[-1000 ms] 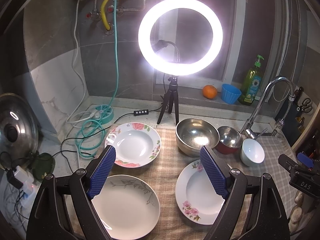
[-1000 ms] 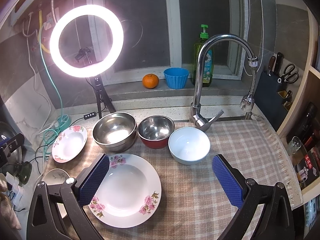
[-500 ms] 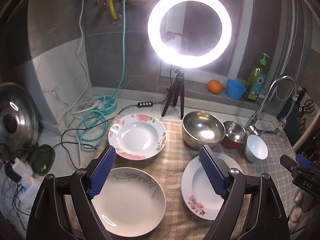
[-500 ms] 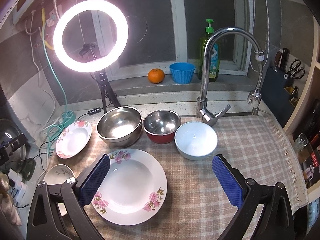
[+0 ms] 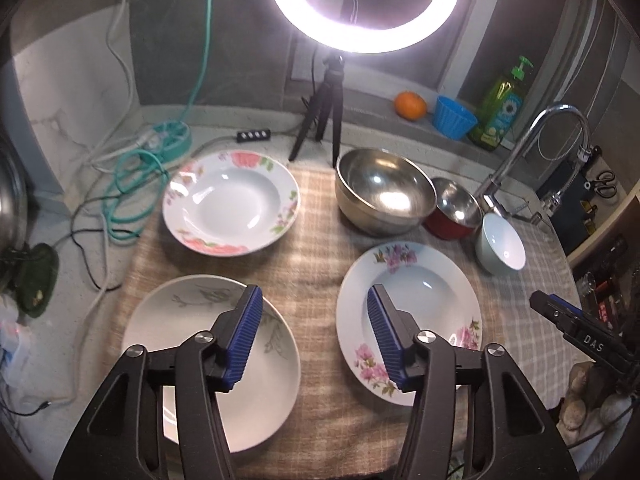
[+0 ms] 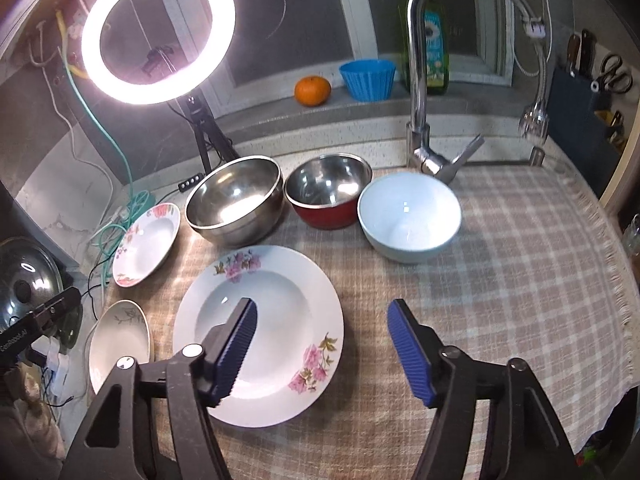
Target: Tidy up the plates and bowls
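Steel bowls [image 6: 236,200], white bowl [image 6: 408,216] and plates [image 6: 260,312]: all empty.

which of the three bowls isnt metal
The white bowl, rightmost in the row, nearest the faucet. Its glossy white surface looks ceramic; the large steel bowl and the red-sided steel bowl have shiny metal interiors.

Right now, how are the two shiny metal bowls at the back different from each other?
The big steel bowl is wider and silver on the outside too; the smaller bowl beside it has a red outer wall. The big steel bowl sits nearer the ring light's tripod, the smaller bowl nearer the white bowl and the tap. Both stand upright and empty on the checked cloth, with mirror-like steel insides.
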Action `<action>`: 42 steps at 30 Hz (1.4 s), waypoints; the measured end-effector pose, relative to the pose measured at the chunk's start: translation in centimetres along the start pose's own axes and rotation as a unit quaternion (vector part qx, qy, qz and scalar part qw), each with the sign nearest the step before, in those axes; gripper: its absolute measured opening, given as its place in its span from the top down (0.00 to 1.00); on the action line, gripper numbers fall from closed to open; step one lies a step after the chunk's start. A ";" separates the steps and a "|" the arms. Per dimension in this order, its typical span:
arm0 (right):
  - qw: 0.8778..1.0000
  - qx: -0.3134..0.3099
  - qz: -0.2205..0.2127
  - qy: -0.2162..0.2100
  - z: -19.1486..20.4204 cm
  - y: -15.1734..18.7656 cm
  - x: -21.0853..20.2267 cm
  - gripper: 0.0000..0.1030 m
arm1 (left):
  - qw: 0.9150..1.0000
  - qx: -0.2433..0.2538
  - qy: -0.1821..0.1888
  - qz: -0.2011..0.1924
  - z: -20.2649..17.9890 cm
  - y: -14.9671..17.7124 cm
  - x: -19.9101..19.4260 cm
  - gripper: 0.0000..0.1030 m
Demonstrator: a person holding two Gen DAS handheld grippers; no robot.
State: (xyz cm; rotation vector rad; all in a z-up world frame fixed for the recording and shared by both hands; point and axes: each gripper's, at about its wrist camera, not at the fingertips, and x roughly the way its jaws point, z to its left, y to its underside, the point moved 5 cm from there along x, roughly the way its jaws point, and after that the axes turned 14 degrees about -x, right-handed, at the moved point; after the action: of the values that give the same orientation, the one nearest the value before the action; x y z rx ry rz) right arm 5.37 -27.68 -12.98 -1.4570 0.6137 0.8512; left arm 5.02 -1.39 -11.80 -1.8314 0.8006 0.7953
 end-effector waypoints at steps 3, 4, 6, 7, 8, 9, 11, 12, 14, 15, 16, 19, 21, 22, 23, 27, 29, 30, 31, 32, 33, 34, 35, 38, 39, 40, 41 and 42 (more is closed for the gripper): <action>0.999 0.019 0.017 -0.021 -0.6 0.8 1.2 0.46 | 0.999 -0.007 0.017 0.033 -0.2 0.5 1.5 0.52; 0.999 0.026 0.022 -0.029 -0.8 1.1 1.6 0.46 | 0.999 -0.008 0.022 0.044 -0.2 0.7 2.0 0.53; 0.998 0.040 0.031 -0.043 -1.3 1.5 2.3 0.48 | 0.998 -0.006 0.028 0.061 -0.6 1.0 2.9 0.57; 0.997 0.045 0.034 -0.049 -1.5 1.7 2.6 0.52 | 0.997 -0.003 0.031 0.067 -0.7 1.1 3.3 0.60; 0.997 0.048 0.038 -0.053 -1.6 1.9 3.0 0.55 | 0.997 -0.002 0.034 0.074 -0.9 1.3 3.6 0.61; 0.996 0.051 0.044 -0.058 -1.7 2.0 3.3 0.57 | 0.996 -0.001 0.035 0.082 -1.0 1.4 4.1 0.62; 0.995 0.055 0.055 -0.068 -1.9 2.3 4.1 0.60 | 0.994 -0.003 0.042 0.102 -1.1 1.7 5.1 0.67; 0.994 0.056 0.058 -0.071 -1.9 2.4 4.3 0.61 | 0.993 -0.004 0.044 0.111 -1.2 1.8 5.5 0.69; 0.993 0.060 0.064 -0.077 -1.9 2.6 4.9 0.65 | 0.992 -0.003 0.042 0.121 -1.3 2.0 6.3 0.74; 0.993 0.061 0.066 -0.079 -2.0 2.6 5.2 0.65 | 0.991 -0.001 0.041 0.125 -1.4 2.1 6.6 0.76; 0.992 0.064 0.068 -0.082 -2.1 2.7 5.5 0.65 | 0.991 -0.002 0.039 0.130 -1.4 2.1 6.9 0.77; 0.990 0.073 0.076 -0.089 -2.5 3.0 6.2 0.67 | 0.989 -0.007 0.036 0.140 -1.3 2.2 7.8 0.77; 0.989 0.080 0.083 -0.096 -2.7 3.2 6.7 0.70 | 0.989 -0.010 0.036 0.146 -1.3 2.2 8.3 0.77; 0.988 0.083 0.087 -0.100 -2.8 3.3 7.0 0.71 | 0.988 -0.012 0.035 0.149 -1.2 2.1 8.6 0.77; 0.987 0.086 0.090 -0.102 -2.8 3.4 7.3 0.72 | 0.988 -0.012 0.034 0.151 -1.2 2.1 8.8 0.77; 0.984 0.098 0.100 -0.112 -3.2 3.5 8.2 0.74 | 0.987 -0.016 0.031 0.158 -1.3 2.1 9.7 0.77; 0.983 0.100 0.102 -0.116 -3.4 3.5 8.5 0.74 | 0.986 -0.016 0.030 0.161 -1.3 2.1 9.9 0.77; 0.982 0.101 0.104 -0.118 -3.4 3.5 8.7 0.74 | 0.986 -0.016 0.029 0.162 -1.3 2.1 10.0 0.77; 0.982 0.101 0.106 -0.120 -3.5 3.5 8.8 0.74 | 0.986 -0.017 0.028 0.163 -1.3 2.1 10.1 0.77; 0.981 0.103 0.108 -0.122 -3.5 3.5 9.0 0.74 | 0.986 -0.019 0.028 0.164 -1.3 2.1 10.2 0.77; 0.981 0.104 0.110 -0.124 -3.6 3.5 9.1 0.74 | 0.986 -0.019 0.027 0.166 -1.2 2.1 10.3 0.77; 0.980 0.106 0.111 -0.126 -3.7 3.5 9.3 0.74 | 0.986 -0.019 0.025 0.167 -1.2 2.1 10.4 0.77; 0.980 0.106 0.112 -0.128 -3.7 3.6 9.4 0.74 | 0.985 -0.019 0.024 0.168 -1.2 2.1 10.5 0.77; 0.979 0.105 0.115 -0.130 -3.6 3.5 9.8 0.75 | 0.985 -0.019 0.022 0.173 -1.4 2.2 10.8 0.78; 0.979 0.104 0.116 -0.129 -3.6 3.6 9.9 0.75 | 0.985 -0.019 0.020 0.173 -1.4 2.2 10.9 0.78; 0.979 0.105 0.118 -0.130 -3.6 3.6 10.0 0.76 | 0.985 -0.018 0.019 0.172 -1.3 2.2 10.9 0.78; 0.978 0.106 0.120 -0.133 -3.6 3.7 10.1 0.77 | 0.985 -0.018 0.018 0.171 -1.4 2.1 10.9 0.78; 0.977 0.107 0.122 -0.136 -3.5 3.7 10.2 0.77 | 0.985 -0.017 0.018 0.171 -1.5 2.1 11.0 0.78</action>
State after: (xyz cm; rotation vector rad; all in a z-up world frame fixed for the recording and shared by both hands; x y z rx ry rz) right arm 8.84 -30.22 -23.62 -1.0606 0.6625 1.1177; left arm 9.90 -5.43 -21.13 -1.7644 1.1513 1.0002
